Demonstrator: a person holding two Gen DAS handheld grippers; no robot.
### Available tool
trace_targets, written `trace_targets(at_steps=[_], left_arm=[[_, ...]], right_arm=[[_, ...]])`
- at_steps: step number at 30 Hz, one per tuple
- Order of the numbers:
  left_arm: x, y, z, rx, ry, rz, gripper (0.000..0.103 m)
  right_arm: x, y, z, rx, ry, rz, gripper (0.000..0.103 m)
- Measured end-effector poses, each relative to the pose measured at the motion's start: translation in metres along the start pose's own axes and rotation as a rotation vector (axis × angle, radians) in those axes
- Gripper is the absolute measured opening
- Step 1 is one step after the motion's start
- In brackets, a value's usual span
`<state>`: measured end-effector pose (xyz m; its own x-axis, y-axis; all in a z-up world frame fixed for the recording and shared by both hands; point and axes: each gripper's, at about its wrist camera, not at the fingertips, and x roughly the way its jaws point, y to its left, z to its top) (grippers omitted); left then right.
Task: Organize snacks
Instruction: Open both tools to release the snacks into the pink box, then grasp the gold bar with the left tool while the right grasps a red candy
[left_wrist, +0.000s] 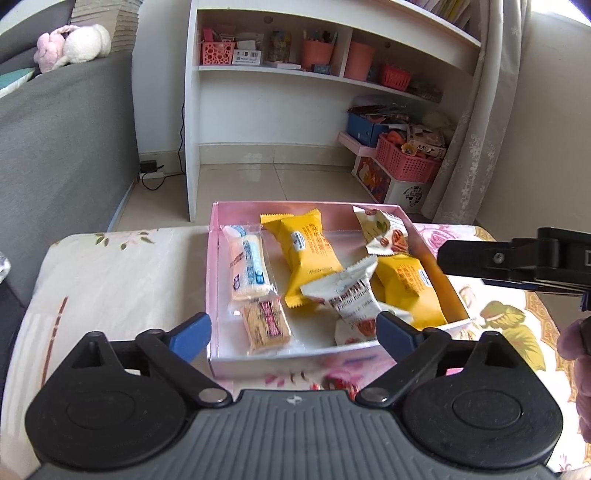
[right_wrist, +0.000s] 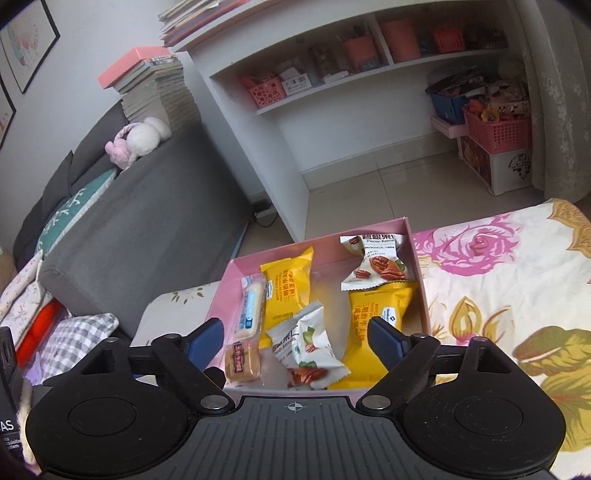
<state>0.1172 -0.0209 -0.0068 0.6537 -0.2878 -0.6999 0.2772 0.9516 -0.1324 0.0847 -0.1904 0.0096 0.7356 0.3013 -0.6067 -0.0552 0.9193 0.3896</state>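
Observation:
A pink box (left_wrist: 216, 254) (right_wrist: 419, 266) sits on a floral-cloth table (left_wrist: 110, 266) (right_wrist: 498, 280). In it lie two yellow waffle packs (left_wrist: 310, 254) (right_wrist: 286, 291), two white pecan packs (left_wrist: 354, 291) (right_wrist: 310, 347), a long white-blue bar (left_wrist: 247, 266) (right_wrist: 251, 310) and a small tan biscuit pack (left_wrist: 266, 325) (right_wrist: 242, 360). My left gripper (left_wrist: 295, 328) is open and empty, just above the box's near edge. My right gripper (right_wrist: 295, 339) is open and empty over the box's near part; its body shows at the right of the left wrist view (left_wrist: 517, 258).
A grey sofa (left_wrist: 55, 147) (right_wrist: 147, 221) stands left of the table. A white shelf unit (left_wrist: 277, 74) (right_wrist: 332, 110) and pink baskets (left_wrist: 406, 158) (right_wrist: 495, 129) stand behind on the tiled floor. A curtain (left_wrist: 480, 129) hangs at the right.

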Motion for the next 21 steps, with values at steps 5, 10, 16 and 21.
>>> trace_targets(at_steps=[5,10,16,21], left_arm=[[-0.013,-0.004,-0.010,0.006,0.024,0.024,0.102],[-0.023,-0.002,-0.024,-0.011,0.052,0.044,0.103],[-0.032,0.005,-0.045,-0.022,0.047,0.084,0.103],[-0.041,0.015,-0.058,0.008,0.041,0.101,0.103]], right_arm=[[-0.017,0.008,-0.013,-0.031,0.004,-0.037,0.094],[-0.029,0.014,-0.029,-0.067,0.014,-0.075,0.096],[-0.032,0.012,-0.053,-0.110,0.020,-0.108,0.097],[-0.037,0.009,-0.065,-0.150,0.008,-0.128,0.097]])
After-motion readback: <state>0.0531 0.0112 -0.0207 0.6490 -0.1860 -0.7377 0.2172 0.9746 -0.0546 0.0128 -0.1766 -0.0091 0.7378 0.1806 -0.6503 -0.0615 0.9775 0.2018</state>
